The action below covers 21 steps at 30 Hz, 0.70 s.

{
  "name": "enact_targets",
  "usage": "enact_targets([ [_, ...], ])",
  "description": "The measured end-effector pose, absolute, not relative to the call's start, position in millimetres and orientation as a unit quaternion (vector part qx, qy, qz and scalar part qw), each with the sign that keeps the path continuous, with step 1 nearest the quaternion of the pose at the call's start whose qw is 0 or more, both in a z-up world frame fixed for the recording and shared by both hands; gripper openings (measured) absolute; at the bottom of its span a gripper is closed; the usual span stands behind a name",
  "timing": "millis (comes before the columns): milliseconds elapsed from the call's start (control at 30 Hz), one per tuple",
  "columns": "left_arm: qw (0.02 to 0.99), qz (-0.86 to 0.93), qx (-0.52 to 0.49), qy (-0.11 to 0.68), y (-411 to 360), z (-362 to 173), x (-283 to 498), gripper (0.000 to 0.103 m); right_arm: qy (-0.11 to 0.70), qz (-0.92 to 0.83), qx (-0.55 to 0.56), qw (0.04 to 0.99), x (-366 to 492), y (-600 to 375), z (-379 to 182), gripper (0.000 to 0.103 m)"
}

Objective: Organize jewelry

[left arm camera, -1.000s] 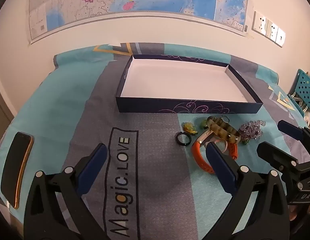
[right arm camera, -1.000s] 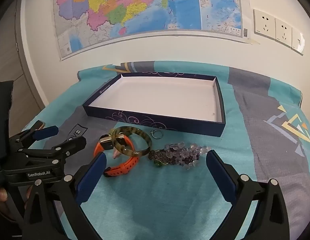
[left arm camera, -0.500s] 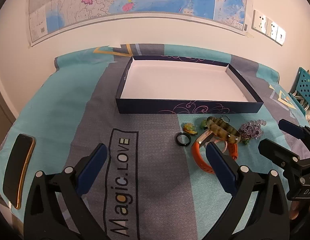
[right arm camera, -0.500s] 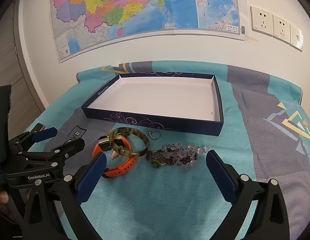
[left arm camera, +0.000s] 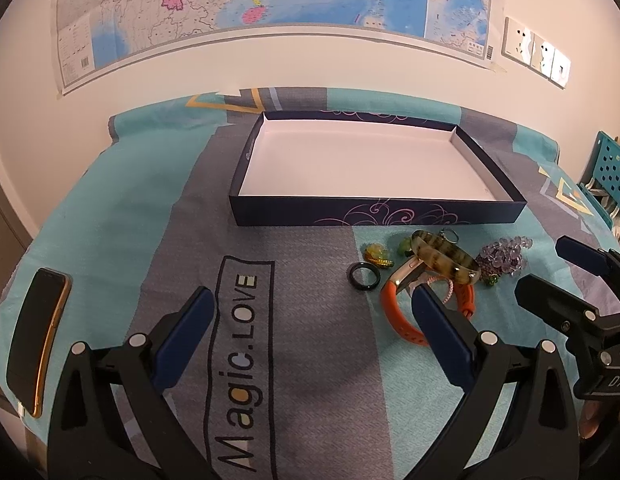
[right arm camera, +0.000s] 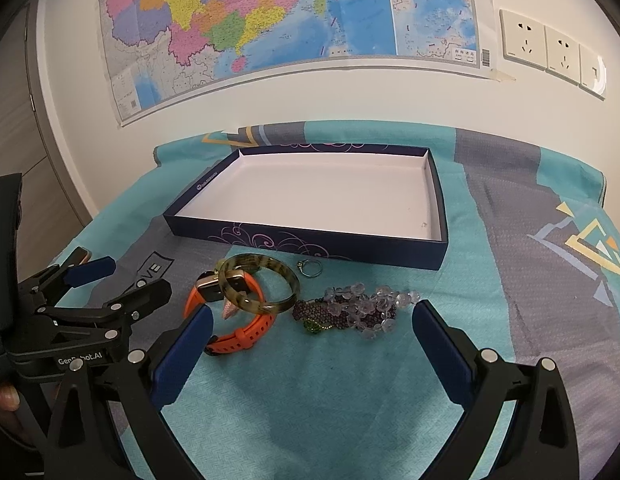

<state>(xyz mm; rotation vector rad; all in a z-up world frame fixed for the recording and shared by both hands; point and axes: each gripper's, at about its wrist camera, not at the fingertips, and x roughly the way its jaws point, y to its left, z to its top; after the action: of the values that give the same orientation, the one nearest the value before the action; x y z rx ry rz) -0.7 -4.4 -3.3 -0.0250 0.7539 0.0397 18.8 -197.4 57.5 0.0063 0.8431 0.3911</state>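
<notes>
Jewelry lies before the tray (right arm camera: 310, 242), bangle (right arm camera: 265, 280) atop watch (right arm camera: 237, 338); only the left view shows the black ring (left arm camera: 363, 277) and phone (left arm camera: 33, 340), both grippers (left arm camera: 310, 320) (right arm camera: 310, 332) spread, holding nothing.

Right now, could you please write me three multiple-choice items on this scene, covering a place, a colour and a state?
1. Where does the bangle lie?
A. in the box
B. on the watch
C. on the phone

2. What colour is the watch strap?
A. orange
B. white
C. pink

3. How is the right gripper?
A. shut on the beads
B. shut on nothing
C. open

Answers:
1 B, the bangle rests across the watch in front of the box, whose white floor holds no jewelry, and the phone lies far to the left.
2 A, the strap is bright orange.
3 C, its jaws stand wide apart, short of the beads.
</notes>
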Motion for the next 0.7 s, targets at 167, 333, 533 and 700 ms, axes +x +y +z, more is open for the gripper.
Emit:
enact_targets([
  [167,0.929,0.019,-0.012,0.369,-5.0,-3.5,-0.6,0.097,0.409,0.188,0.006,0.893,19.3,-198.0,56.5,0.097],
  [333,0.929,0.019,-0.011,0.370,-6.8,-4.4,-1.5,0.097,0.409,0.189,0.007,0.893,19.4,-197.8,56.5,0.097],
  [533,0.929,0.018,-0.010,0.370,-8.7,-5.6,-2.4,0.097,0.410,0.190,0.009,0.892,20.0,-198.4,55.3,0.096],
  [700,0.928,0.017,-0.010,0.372,-10.1,-7.2,-2.2,0.097,0.412,0.190,0.011,0.891,19.7,-198.7,53.9,0.097],
])
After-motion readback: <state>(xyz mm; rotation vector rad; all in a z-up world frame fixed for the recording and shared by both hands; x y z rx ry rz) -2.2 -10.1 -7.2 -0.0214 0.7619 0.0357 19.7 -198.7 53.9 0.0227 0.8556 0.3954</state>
